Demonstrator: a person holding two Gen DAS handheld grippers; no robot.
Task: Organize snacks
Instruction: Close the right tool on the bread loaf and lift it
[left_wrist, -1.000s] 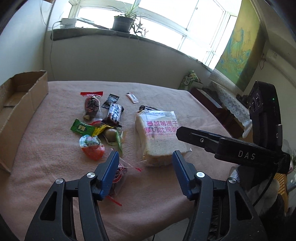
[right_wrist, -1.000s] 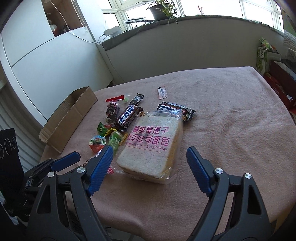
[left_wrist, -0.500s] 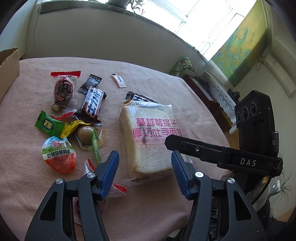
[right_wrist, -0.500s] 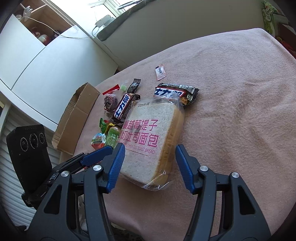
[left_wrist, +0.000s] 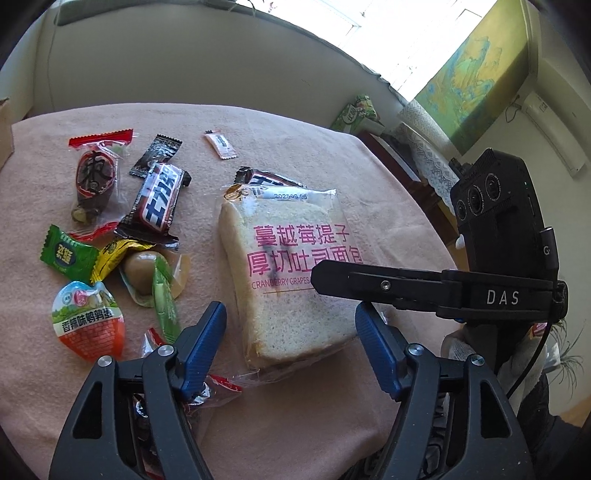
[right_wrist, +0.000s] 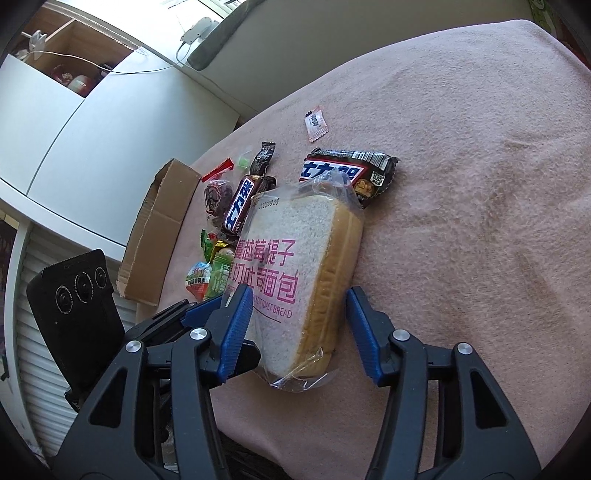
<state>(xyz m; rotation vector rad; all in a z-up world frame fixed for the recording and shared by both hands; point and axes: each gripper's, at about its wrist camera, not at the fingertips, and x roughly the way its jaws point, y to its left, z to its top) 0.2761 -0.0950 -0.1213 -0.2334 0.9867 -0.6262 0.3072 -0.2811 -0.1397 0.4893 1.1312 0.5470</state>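
A bagged slice of toast bread (left_wrist: 291, 266) with pink print lies on the pink cloth, also in the right wrist view (right_wrist: 299, 266). My left gripper (left_wrist: 290, 339) is open, its jaws either side of the bread's near end. My right gripper (right_wrist: 299, 321) is open and straddles the same near end; one of its fingers (left_wrist: 369, 284) crosses over the bread in the left view. Small snacks lie to the left: a chocolate bar (left_wrist: 160, 201), a red-orange egg pack (left_wrist: 88, 325), a green candy (left_wrist: 64, 256). A second chocolate bar (right_wrist: 351, 173) lies behind the bread.
An open cardboard box (right_wrist: 159, 225) sits at the table's left side. A small white sachet (left_wrist: 221, 144) lies at the back. The cloth-covered table (right_wrist: 480, 184) stretches to the right. A crinkled red-and-clear wrapper (left_wrist: 207, 387) lies under my left jaw.
Both grippers have moved closer to the bread and lower. The right gripper's jaws now stand around its near end. The bread has not moved.
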